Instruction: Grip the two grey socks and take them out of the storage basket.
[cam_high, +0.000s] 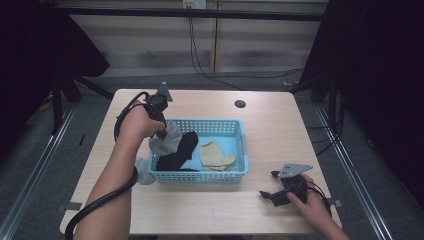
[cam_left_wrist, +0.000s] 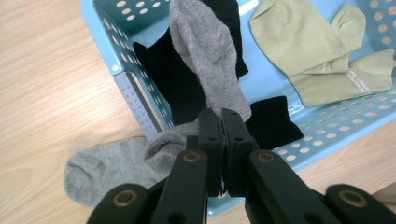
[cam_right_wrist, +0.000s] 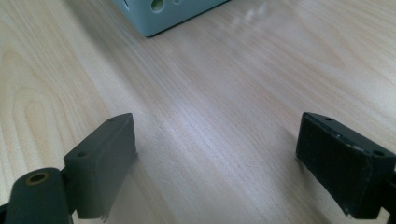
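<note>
The left claw (cam_left_wrist: 223, 122) was seen pinched tight on a grey sock (cam_left_wrist: 205, 65), its two black jaws pressed together with the fabric caught between them. The sock was held up over the near left corner of a light blue basket (cam_high: 242, 145); from the high view its upper part hung above the basket's rim while its lower end was draped outside the wall and lay on the desk (cam_high: 280, 115). Inside the basket, a black sock (cam_left_wrist: 180, 84) was spread beside the grey one, and a pale green sock (cam_left_wrist: 322, 51) was laid flat toward the other end. The right claw (cam_right_wrist: 215, 163) was held wide open and empty, low over bare wood, well apart from the basket.
</note>
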